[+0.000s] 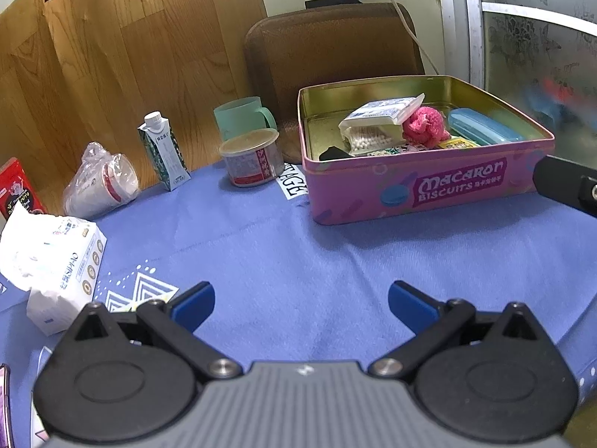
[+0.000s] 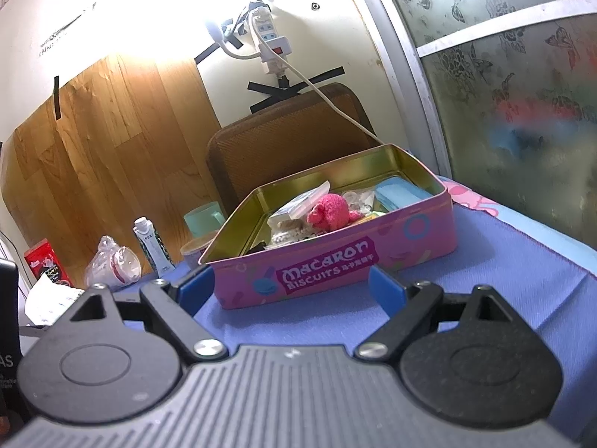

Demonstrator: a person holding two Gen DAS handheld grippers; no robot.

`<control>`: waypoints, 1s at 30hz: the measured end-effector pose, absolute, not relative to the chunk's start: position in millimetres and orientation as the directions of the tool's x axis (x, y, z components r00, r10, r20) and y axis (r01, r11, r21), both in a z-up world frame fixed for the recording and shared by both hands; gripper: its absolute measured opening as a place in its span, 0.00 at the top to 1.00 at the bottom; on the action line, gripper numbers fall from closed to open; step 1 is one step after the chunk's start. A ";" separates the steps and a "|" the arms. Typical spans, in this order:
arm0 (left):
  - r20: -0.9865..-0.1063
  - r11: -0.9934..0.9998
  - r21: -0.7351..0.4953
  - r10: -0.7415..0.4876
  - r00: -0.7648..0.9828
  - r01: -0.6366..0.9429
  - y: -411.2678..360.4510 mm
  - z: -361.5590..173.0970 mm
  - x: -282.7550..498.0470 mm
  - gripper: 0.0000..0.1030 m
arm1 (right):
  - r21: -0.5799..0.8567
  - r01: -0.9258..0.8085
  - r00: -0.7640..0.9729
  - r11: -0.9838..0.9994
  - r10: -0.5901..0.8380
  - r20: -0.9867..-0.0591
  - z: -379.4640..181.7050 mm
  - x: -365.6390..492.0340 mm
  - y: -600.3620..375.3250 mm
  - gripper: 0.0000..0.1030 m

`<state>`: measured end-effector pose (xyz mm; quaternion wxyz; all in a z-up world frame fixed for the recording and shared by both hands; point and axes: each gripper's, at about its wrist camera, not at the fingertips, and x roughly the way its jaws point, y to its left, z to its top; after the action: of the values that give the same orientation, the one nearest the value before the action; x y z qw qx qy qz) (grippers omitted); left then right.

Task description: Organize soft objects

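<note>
A pink "Macaron Biscuits" tin stands open on the blue cloth, also in the right wrist view. Inside lie a pink fluffy soft object, a bag of cotton swabs, a blue case and small packets. A white tissue pack lies at the left. My left gripper is open and empty over the cloth, in front of the tin. My right gripper is open and empty, just before the tin's front wall; part of it shows at the left wrist view's right edge.
Behind the cloth stand a round tin can, a teal mug, a small carton, bagged paper cups and a red box. A brown chair back and a frosted glass door are behind.
</note>
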<state>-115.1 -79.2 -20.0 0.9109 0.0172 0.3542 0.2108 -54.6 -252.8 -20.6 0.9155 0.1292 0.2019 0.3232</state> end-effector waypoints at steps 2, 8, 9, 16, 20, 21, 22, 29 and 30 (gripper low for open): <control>-0.641 0.911 0.181 0.395 0.658 -0.371 -79.2 -20.5 -114.9 0.00 | 0.367 -0.539 0.710 0.758 0.644 -0.286 -20.6 -54.4 -252.8 0.11; -0.652 0.913 0.175 0.388 0.651 -0.369 -78.7 -22.0 -113.4 0.00 | 0.368 -0.540 0.709 0.757 0.645 -0.286 -20.8 -53.7 -253.0 0.11; -0.653 0.913 0.174 0.387 0.650 -0.369 -78.6 -22.2 -113.2 0.00 | 0.367 -0.540 0.709 0.757 0.645 -0.286 -20.7 -53.5 -253.1 0.11; -0.663 0.915 0.170 0.381 0.645 -0.365 -78.4 -24.7 -113.3 0.00 | 0.367 -0.541 0.707 0.757 0.645 -0.288 -20.7 -53.5 -253.0 0.11; -0.673 0.916 0.168 0.377 0.637 -0.365 -77.5 -27.0 -112.0 0.00 | 0.368 -0.538 0.708 0.758 0.644 -0.290 -23.0 -53.1 -252.6 0.11; -0.677 0.916 0.167 0.376 0.633 -0.365 -77.5 -27.5 -111.6 0.00 | 0.368 -0.538 0.708 0.758 0.644 -0.290 -22.9 -53.0 -252.7 0.11; -0.680 0.917 0.165 0.373 0.631 -0.364 -77.6 -28.3 -111.3 0.00 | 0.368 -0.538 0.708 0.759 0.643 -0.291 -23.3 -52.9 -252.9 0.11; -0.695 0.919 0.159 0.364 0.620 -0.361 -76.9 -32.5 -109.8 0.00 | 0.369 -0.530 0.710 0.763 0.638 -0.300 -28.5 -52.5 -252.0 0.11; -0.697 0.919 0.158 0.363 0.619 -0.360 -76.7 -33.0 -109.6 0.00 | 0.370 -0.529 0.709 0.764 0.637 -0.301 -29.2 -52.4 -252.2 0.11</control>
<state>-109.6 -76.7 -33.0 0.8996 0.0014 0.3878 0.2009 -52.4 -252.2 -29.2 0.9154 0.1290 0.2095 0.3186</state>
